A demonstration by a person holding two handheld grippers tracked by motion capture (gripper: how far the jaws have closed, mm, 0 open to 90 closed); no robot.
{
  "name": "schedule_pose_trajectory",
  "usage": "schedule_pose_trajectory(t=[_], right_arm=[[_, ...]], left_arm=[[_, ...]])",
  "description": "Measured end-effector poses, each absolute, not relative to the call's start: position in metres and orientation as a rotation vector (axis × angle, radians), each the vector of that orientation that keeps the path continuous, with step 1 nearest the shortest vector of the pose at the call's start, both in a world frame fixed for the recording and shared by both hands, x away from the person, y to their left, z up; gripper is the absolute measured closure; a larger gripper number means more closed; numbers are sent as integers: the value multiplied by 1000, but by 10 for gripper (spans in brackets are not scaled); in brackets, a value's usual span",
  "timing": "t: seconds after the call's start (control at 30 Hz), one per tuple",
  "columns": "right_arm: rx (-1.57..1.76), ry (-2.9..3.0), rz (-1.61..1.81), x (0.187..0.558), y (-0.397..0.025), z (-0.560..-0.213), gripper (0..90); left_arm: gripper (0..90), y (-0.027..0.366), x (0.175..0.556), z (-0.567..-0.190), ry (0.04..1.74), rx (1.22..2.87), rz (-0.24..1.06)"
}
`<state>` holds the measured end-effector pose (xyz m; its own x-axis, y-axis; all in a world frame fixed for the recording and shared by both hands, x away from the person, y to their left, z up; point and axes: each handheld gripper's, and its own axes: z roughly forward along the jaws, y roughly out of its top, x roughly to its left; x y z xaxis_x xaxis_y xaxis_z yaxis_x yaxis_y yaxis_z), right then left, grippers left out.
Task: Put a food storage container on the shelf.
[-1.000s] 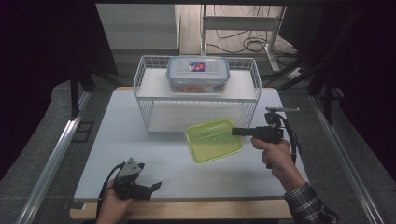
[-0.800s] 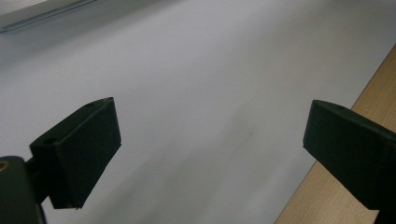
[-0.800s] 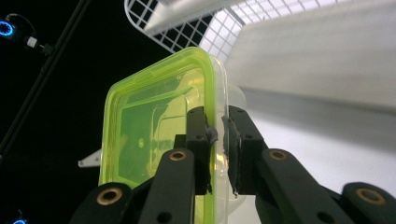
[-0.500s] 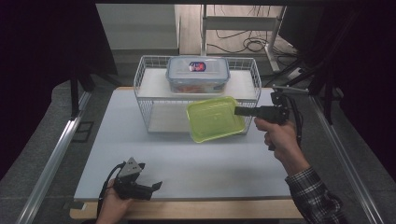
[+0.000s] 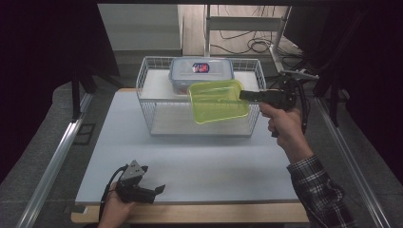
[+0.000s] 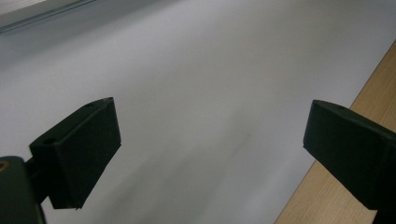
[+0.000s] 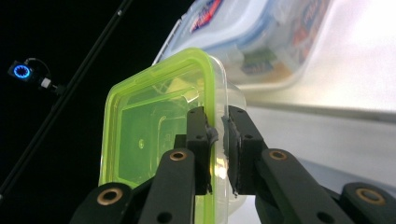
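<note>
Green container carried toward the wire rack at the tabletop's far edge.

The right claw (image 5: 244, 95) pinches the rim of the green container (image 5: 217, 101), its jaws closed on the wall, holding it in the air in front of the wire rack (image 5: 151, 105), near the clear lidded box (image 5: 202, 75) on the top shelf. To place it well, keep it level, clear the rack's front wire and set it beside the box before letting go. The left claw (image 5: 157, 190) rests wide open and empty near the tabletop's (image 5: 204, 161) near-left corner.
</note>
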<state>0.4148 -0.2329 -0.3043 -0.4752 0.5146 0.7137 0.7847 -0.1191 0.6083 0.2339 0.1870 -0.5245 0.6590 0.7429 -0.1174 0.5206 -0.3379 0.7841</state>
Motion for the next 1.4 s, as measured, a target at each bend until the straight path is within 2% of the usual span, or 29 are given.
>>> schedule_pose_trajectory(t=[0.83,1.4], right_arm=[[-1595,-1932,-1779,458,-194,-247,803],[-1724,-1937,-1769,486,-166,-255,801]], left_arm=[[40,188,234,-525,985,2015,318],[40,187,234,-525,976,2022,314]])
